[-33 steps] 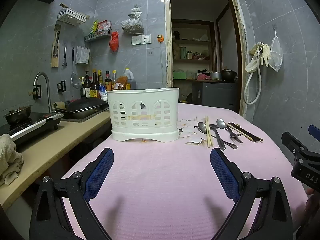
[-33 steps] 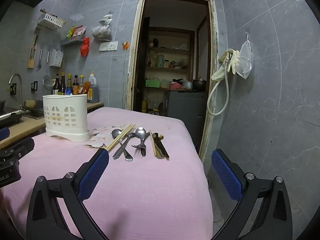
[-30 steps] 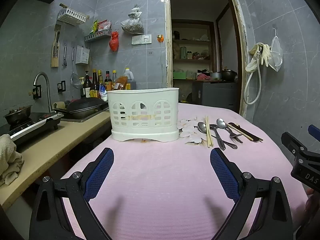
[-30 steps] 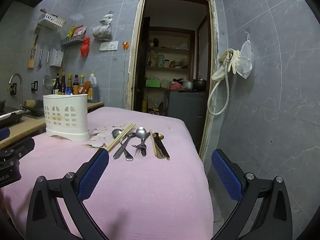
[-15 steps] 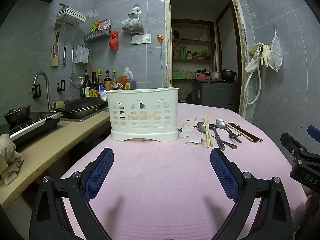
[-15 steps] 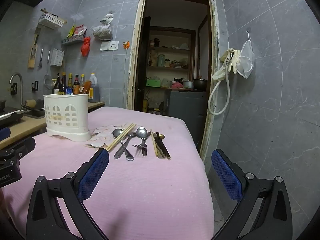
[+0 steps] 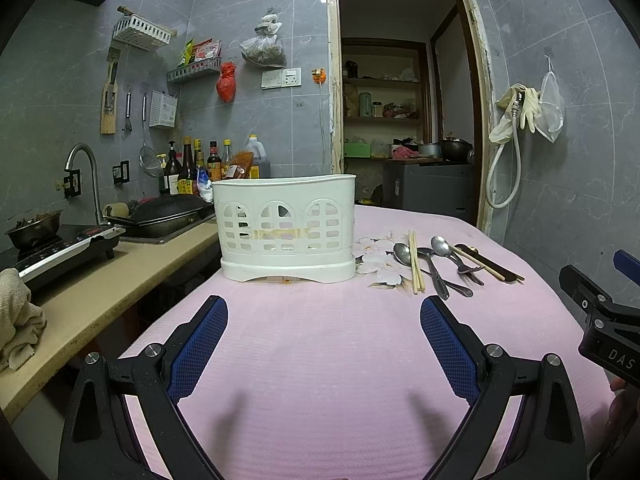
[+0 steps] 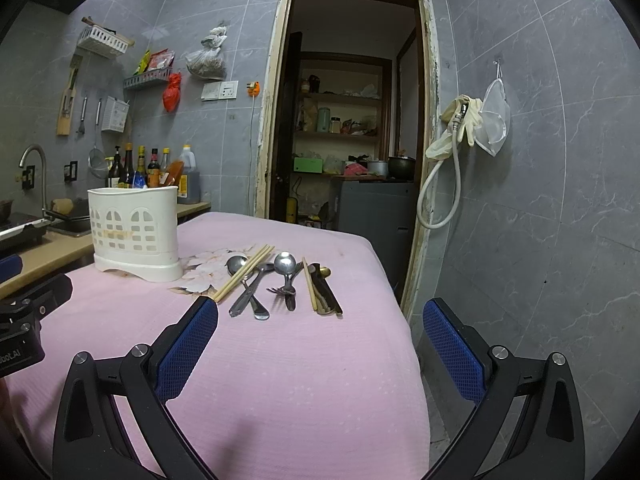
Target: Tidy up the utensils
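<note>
Bench [image 8: 304, 360], pink cloth: work surface, near half bare.
Caddy [image 7: 286, 228], white, slotted, upright, far left: destination, no utensil visible above rim.
Utensils, right of caddy, loose on cloth, handles toward viewer for pickup: chopsticks [image 8: 244, 273], spoons [image 8: 285, 264], fork [image 8: 280, 290].
Left gripper [image 7: 323, 344]: fingers spread, empty, facing caddy.
Right gripper [image 8: 320, 344]: fingers spread, empty, aimed at utensils; likely picks first.

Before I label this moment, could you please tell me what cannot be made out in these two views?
- Inside of the white slotted plastic utensil holder: both wrist views look at its side, so its wall hides any contents or dividers.
- Dark flat utensils at the row's far right: overlapping, too small to identify.
- Right gripper in the left view: cut off by the frame edge.
- Pink tablecloth: hides the tabletop.
</note>
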{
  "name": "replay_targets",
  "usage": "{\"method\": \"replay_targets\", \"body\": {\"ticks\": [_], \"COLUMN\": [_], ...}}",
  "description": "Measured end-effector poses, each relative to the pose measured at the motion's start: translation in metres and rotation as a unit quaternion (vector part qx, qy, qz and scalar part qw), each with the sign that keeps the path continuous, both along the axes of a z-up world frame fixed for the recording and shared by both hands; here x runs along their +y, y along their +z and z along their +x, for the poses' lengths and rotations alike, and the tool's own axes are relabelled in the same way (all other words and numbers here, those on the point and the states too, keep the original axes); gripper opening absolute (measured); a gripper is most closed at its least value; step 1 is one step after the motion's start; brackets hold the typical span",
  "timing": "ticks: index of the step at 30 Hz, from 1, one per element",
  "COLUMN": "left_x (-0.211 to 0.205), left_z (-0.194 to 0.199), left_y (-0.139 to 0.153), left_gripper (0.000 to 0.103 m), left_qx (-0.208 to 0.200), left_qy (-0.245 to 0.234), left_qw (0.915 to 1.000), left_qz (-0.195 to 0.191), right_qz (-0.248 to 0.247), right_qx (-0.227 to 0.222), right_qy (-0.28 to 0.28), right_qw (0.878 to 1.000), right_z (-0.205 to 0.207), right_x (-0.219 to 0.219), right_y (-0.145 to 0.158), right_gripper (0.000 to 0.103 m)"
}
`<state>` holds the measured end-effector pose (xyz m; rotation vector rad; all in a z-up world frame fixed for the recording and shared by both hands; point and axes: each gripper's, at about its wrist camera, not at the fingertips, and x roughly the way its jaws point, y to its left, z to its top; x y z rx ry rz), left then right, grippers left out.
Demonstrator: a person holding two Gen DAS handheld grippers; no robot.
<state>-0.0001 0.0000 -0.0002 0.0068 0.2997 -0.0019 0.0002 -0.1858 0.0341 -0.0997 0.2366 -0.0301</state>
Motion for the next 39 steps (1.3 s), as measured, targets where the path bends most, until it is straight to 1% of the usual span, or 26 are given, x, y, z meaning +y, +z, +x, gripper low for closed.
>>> {"method": "replay_targets", "body": {"ticks": [39], "left_x": [-0.0002], "left_z": [0.0001], "left_y": [0.0001], "left_gripper": [0.095], "left_qx": [0.001], "left_qy": [0.000], "left_qw": [1.0000], "left_qz": [0.001], "right_qz": [0.001], "right_qx": [0.003], "right_qy": [0.001], "right_qw": [1.000], "right_z": [0.0013], "right_x": [0.0023], "right_y": [-0.0031], "right_gripper": [0.103]}}
